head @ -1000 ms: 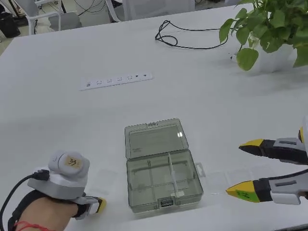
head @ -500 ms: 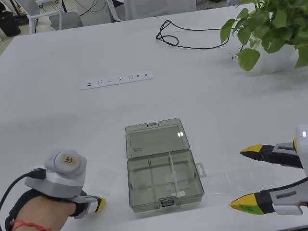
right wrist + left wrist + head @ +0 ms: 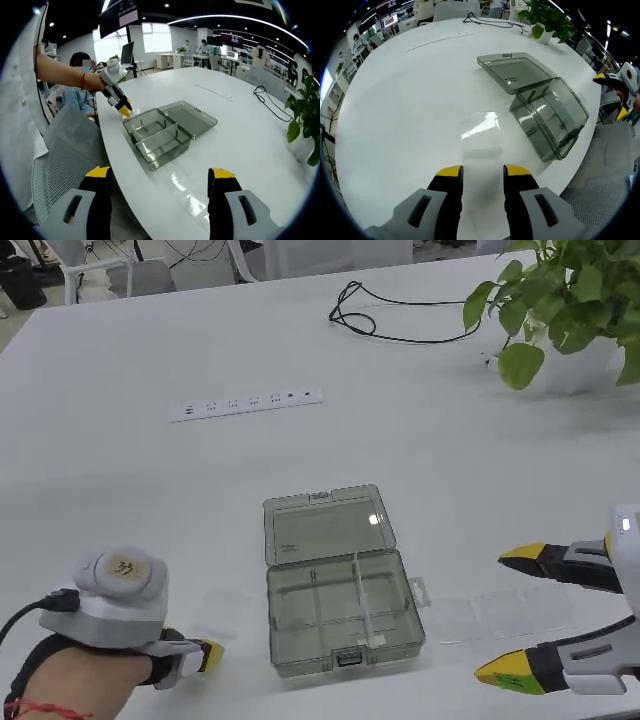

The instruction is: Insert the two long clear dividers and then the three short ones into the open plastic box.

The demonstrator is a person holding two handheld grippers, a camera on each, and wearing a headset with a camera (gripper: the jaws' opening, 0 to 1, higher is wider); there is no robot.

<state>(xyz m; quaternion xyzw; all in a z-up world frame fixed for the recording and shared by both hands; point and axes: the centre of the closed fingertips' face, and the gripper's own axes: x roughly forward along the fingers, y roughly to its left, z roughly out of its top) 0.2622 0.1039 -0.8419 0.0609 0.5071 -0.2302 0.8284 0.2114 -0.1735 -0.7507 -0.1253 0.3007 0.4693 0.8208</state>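
Head view: open plastic box (image 3: 345,618) at bottom centre, one long divider (image 3: 361,598) upright inside. Loose clear dividers (image 3: 500,612) lie flat just right of it. Left gripper (image 3: 205,657) lower left, its round label unreadable. Right gripper (image 3: 508,614) lower right, jaws wide apart, empty. Left gripper view: jaws slightly parted, empty, box upper right. Right gripper view: box at centre.

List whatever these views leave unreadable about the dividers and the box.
- Box, head view: seated dividers versus moulded ribs, too small to tell.
- Loose dividers right of it, head view: clear on white; count, lengths unreadable.
- Clear pieces, left gripper view: outlines washed out by glare.
- Right gripper, head view: body cut off by the edge.
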